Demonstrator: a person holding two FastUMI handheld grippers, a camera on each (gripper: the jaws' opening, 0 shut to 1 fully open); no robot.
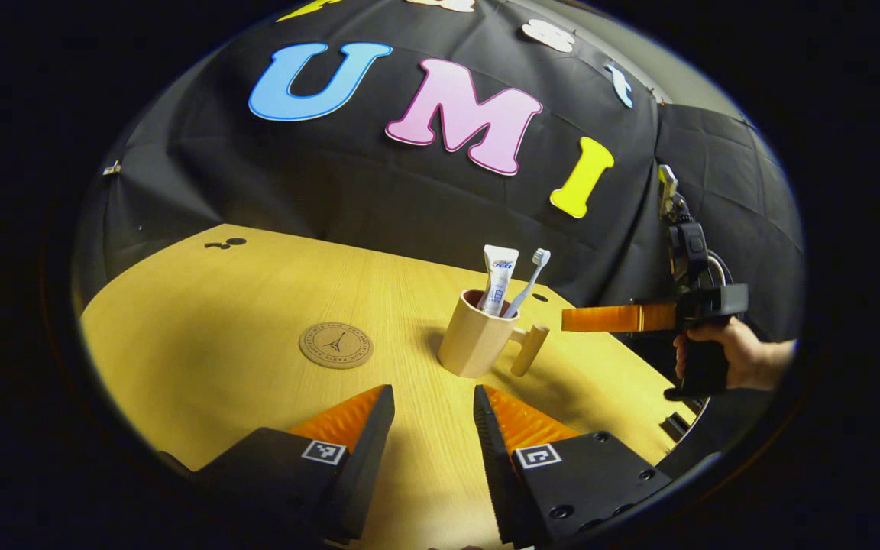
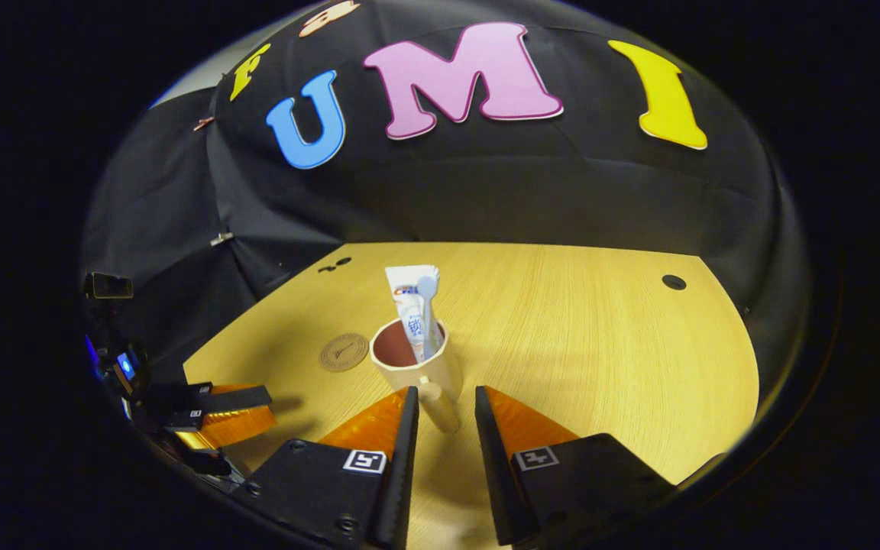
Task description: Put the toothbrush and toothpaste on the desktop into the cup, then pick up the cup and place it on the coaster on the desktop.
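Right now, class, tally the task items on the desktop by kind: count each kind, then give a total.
Cup: 1
Toothbrush, standing in the cup: 1
Toothpaste, standing in the cup: 1
Coaster, bare, beside the cup: 1
Total: 4

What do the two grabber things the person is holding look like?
Each gripper has two wedge-shaped fingers with ridged inner faces on chunky black blocks with screws. Each block carries a small square black-and-white marker. The left gripper and right gripper look alike. Seen from the side, the right gripper has a black pistol-style handle held in a bare hand, with black gear mounted on top.
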